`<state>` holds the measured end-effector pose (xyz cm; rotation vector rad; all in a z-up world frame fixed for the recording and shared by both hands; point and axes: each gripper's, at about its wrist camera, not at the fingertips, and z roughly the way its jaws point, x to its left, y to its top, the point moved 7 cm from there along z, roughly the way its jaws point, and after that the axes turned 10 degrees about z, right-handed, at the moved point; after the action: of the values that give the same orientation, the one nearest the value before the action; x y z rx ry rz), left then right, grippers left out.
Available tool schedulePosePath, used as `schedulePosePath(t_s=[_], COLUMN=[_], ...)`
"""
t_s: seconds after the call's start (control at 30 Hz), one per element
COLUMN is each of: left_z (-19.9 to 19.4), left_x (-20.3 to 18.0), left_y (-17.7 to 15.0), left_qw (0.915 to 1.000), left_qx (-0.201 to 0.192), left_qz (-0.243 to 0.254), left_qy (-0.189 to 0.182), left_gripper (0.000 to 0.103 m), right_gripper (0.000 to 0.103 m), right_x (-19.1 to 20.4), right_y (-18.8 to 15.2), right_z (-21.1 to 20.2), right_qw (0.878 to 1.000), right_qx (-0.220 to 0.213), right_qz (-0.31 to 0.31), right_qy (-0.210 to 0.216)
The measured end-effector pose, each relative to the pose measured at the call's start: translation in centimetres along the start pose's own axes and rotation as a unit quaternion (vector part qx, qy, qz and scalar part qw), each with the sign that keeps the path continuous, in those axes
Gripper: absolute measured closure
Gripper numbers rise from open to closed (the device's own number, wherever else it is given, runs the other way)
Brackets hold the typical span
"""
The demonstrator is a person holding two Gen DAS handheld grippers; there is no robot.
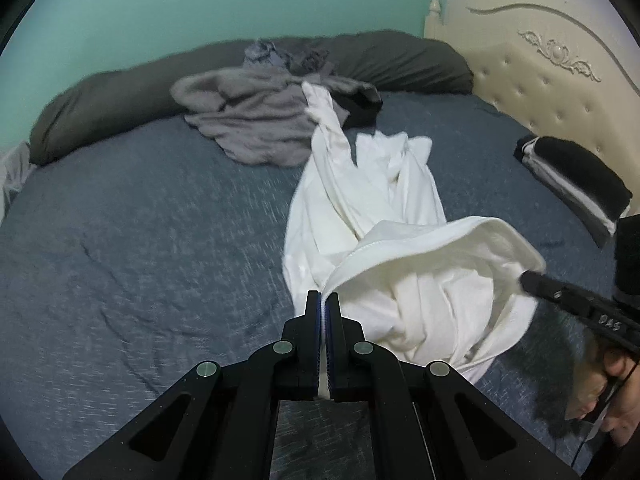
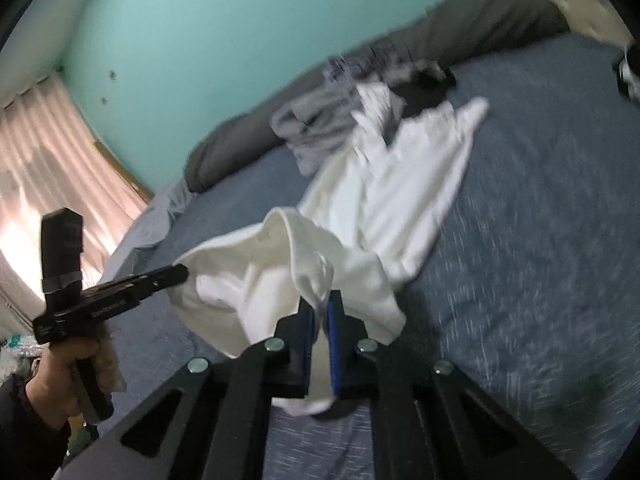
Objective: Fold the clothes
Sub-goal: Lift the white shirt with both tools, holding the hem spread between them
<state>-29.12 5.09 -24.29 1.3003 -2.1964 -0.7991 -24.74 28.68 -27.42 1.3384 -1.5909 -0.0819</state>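
Note:
A white garment (image 1: 376, 208) lies stretched across the blue bed, its near end lifted. My left gripper (image 1: 324, 300) is shut on the garment's ribbed edge at the lower middle of the left wrist view. My right gripper (image 2: 322, 304) is shut on another bunch of the same white garment (image 2: 392, 184), with cloth hanging between its blue pads. Each gripper shows in the other's view: the right gripper (image 1: 528, 280) enters from the right edge, the left gripper (image 2: 180, 274) from the left in a hand (image 2: 60, 384). The hem spans between them.
A grey garment (image 1: 256, 120) and dark clothes are heaped at the far side against a long dark pillow (image 1: 400, 60). A folded black and grey stack (image 1: 576, 184) sits by the cream headboard (image 1: 552, 64). Pink curtains (image 2: 36, 160) hang on the left.

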Motion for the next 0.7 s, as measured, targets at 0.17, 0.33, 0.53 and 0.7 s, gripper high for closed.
schedulePosePath(t_s=[0.17, 0.33, 0.53, 0.7], left_z=[-5.1, -11.7, -19.8, -25.8], left_x=[1.3, 2.2, 2.9, 2.5], left_y=[2.0, 4.7, 9.2, 12.7], left_qw=[0.9993, 0.9964, 0.9909, 0.9860], left_qx=[-0.033, -0.075, -0.125, -0.157], left_qz=[-0.005, -0.006, -0.010, -0.001], left_qy=[0.019, 0.039, 0.050, 0.057], left_gripper=[0.101, 0.102, 0.102, 0.102], right_gripper=[0.097, 0.097, 0.098, 0.098], right_x=[3.5, 7.6, 15.0, 20.2], right_y=[1.6, 4.4, 10.1, 15.0], right_z=[-3.2, -6.6, -12.6, -18.1], right_qw=[0.999, 0.998, 0.992, 0.987], right_qx=[-0.023, -0.031, -0.058, -0.088], right_qz=[-0.029, -0.043, -0.113, -0.131], right_qy=[0.009, 0.018, 0.015, 0.017])
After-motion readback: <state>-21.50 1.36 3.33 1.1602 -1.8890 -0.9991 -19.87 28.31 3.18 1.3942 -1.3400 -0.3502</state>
